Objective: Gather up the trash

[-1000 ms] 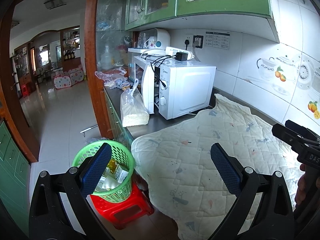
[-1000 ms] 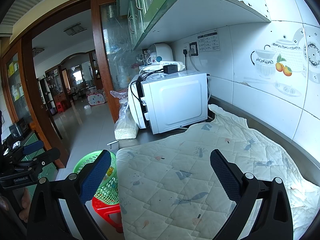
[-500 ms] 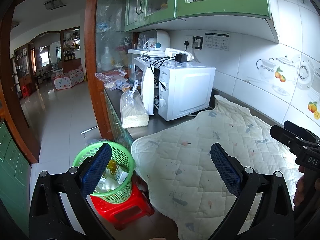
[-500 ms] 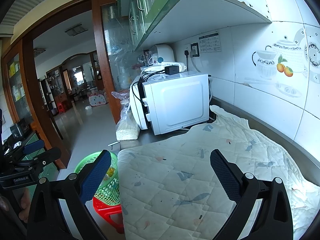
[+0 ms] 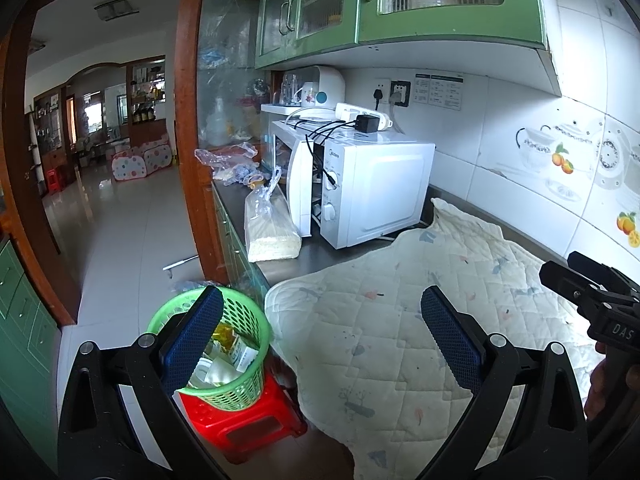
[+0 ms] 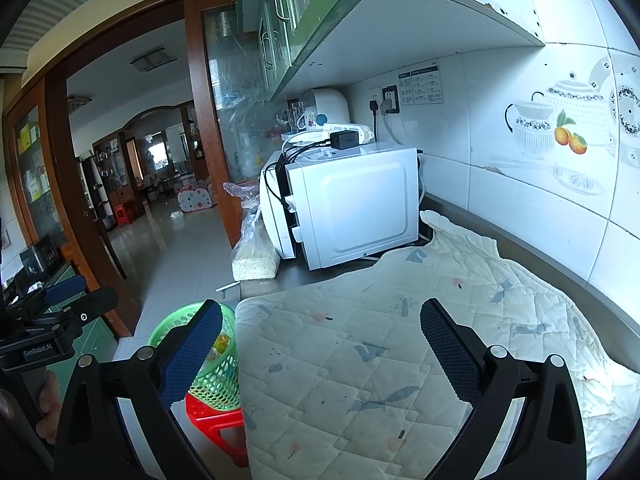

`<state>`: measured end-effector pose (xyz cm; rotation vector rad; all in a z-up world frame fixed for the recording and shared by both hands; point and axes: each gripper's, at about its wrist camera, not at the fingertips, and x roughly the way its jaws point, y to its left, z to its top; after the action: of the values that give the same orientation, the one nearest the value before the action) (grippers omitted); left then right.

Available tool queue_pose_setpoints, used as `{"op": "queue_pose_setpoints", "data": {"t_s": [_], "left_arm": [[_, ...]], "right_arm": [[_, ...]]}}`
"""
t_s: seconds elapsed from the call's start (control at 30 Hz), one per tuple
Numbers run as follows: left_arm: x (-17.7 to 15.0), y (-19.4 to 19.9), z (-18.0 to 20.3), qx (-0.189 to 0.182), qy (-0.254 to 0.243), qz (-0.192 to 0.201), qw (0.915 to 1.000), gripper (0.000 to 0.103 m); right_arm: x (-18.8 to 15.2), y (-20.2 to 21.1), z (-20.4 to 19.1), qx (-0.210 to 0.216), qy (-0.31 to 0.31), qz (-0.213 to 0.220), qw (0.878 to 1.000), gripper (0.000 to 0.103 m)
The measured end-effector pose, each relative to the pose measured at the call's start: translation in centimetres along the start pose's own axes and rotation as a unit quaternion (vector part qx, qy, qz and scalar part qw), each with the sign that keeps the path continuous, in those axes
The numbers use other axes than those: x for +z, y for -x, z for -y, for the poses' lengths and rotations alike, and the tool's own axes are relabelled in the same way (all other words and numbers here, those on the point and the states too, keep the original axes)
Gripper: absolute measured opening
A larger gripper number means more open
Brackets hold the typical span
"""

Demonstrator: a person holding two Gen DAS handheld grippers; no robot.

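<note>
Green plastic basket (image 5: 224, 344) sits lower left of frame on a red stool (image 5: 244, 428), already holding wrappers & cartons. Quilted cloth (image 5: 400, 320) covers the counter centre frame, no loose trash visible on it. Left gripper (image 5: 320, 344) and right gripper (image 6: 320, 344) both hover w/ jaws spread wide, nothing held. Risk, imo: basket perches on a small stool right by the cloth's overhang, so a careless swing or snagged cloth edge could tip it & spill everything
</note>
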<state>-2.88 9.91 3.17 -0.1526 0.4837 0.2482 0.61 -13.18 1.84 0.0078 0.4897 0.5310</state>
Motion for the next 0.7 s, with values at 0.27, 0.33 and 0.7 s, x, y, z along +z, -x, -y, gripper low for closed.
{"op": "queue_pose_setpoints", "data": {"t_s": [0.27,0.33,0.7], "left_arm": [[0.02,0.07,0.18,-0.004,-0.004,0.002,1.0000,0.098],[-0.03,0.08,0.20,-0.004,-0.005,0.002,1.0000,0.098],[0.05,0.10,0.30,-0.011,-0.011,0.000,0.9999,0.098]], "right_arm": [[-0.08,0.00,0.04,0.001,0.001,0.000,1.000,0.096],[-0.10,0.01,0.07,0.001,0.001,0.000,1.000,0.096],[-0.02,0.02,0.01,0.002,0.000,0.000,1.000,0.096]]}}
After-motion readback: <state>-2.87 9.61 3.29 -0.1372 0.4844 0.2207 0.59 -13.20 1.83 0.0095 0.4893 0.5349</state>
